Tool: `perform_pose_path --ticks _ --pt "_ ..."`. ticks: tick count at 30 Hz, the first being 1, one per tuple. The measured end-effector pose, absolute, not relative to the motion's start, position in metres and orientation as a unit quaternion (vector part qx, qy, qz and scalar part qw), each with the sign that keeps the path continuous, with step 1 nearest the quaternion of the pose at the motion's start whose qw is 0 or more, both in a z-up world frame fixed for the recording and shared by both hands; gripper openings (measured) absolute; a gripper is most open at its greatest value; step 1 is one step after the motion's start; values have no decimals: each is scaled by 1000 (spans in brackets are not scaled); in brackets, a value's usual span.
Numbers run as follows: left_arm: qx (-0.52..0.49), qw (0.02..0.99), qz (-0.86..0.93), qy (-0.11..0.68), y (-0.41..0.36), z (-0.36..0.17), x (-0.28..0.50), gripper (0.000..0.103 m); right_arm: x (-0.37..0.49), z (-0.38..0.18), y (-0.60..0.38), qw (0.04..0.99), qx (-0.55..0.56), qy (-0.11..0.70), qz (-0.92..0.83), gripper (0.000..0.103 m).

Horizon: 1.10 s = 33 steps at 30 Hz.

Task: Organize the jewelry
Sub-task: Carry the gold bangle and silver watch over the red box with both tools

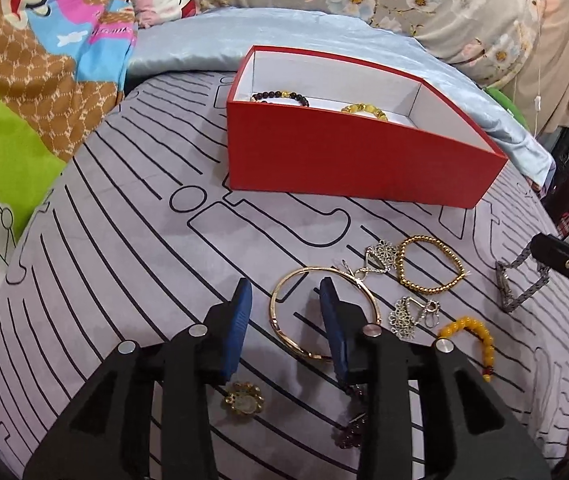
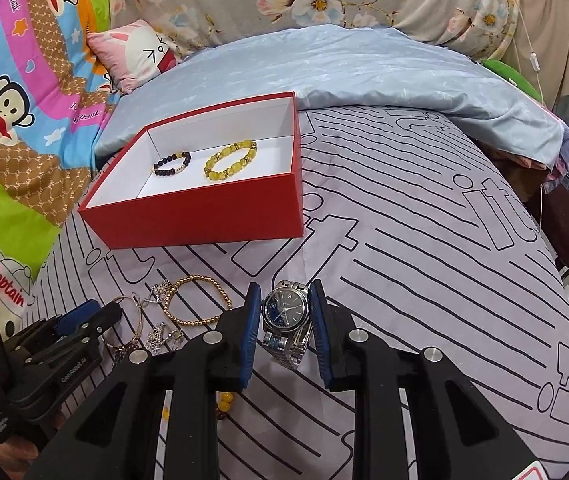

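Note:
A red box (image 1: 348,152) (image 2: 204,216) stands on the bed and holds a black bead bracelet (image 2: 171,164) and a yellow bead bracelet (image 2: 230,159). My left gripper (image 1: 284,300) is open, its fingers either side of the near rim of a gold bangle (image 1: 320,312). My right gripper (image 2: 284,304) is shut on a silver watch with a blue dial (image 2: 286,312); in the left wrist view the watch (image 1: 520,284) shows at the right edge. A gold bead bracelet (image 1: 430,264) (image 2: 198,300), silver flower earrings (image 1: 404,316) and an amber bead bracelet (image 1: 472,336) lie loose.
The bed has a lilac sheet with black lines (image 2: 424,240). A light blue quilt (image 2: 364,68), a pink pillow (image 2: 140,52) and a cartoon blanket (image 2: 16,92) lie behind. A flower brooch (image 1: 242,398) and dark red beads (image 1: 350,432) lie under my left gripper.

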<state>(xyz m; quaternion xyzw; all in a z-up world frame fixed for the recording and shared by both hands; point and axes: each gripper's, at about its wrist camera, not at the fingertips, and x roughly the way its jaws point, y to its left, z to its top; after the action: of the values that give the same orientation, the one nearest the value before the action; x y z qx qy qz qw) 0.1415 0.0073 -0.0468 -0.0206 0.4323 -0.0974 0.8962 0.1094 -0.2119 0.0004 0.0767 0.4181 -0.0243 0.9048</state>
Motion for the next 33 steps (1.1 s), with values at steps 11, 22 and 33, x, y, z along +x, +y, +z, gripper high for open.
perform_pose_path --ticks 11,22,33 --pt "-53 891 -114 437 14 -41 144 1 107 2 -208 905 78 417 -20 23" --pt "-89 895 -143 414 13 -2 139 1 105 17 -207 911 76 405 -10 23" --pt "-86 913 -150 368 9 49 170 1 129 61 -209 926 71 369 21 23"
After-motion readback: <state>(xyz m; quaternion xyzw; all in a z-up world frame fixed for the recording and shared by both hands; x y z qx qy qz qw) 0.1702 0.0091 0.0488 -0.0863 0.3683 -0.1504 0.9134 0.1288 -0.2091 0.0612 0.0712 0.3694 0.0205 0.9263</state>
